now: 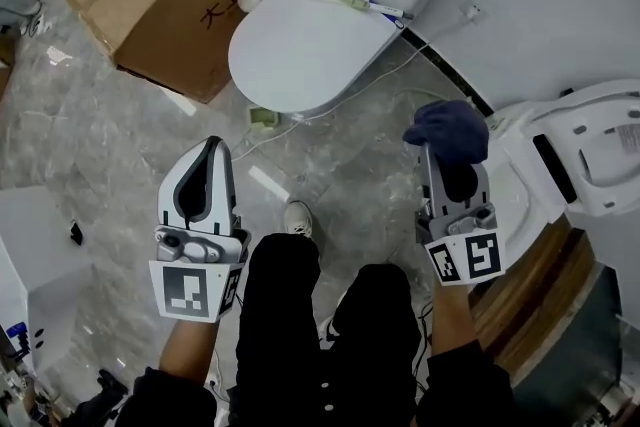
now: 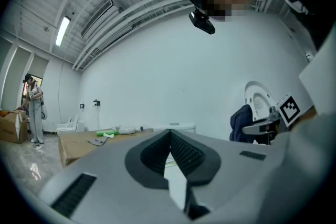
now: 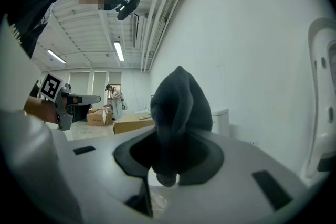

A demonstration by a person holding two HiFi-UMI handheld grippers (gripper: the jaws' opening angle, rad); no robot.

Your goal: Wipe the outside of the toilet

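cloth (image 1: 447,130) juts lengthwise beyond pinching right claw (image 3: 167,165); left claw (image 1: 212,151) pressed together, empty.

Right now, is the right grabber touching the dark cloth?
Touching. In the right gripper view, the right gripper pinches the dark cloth between its jaws.

The toilet (image 1: 305,50) stands between a cardboard box (image 1: 185,10) and a second toilet (image 1: 590,130).
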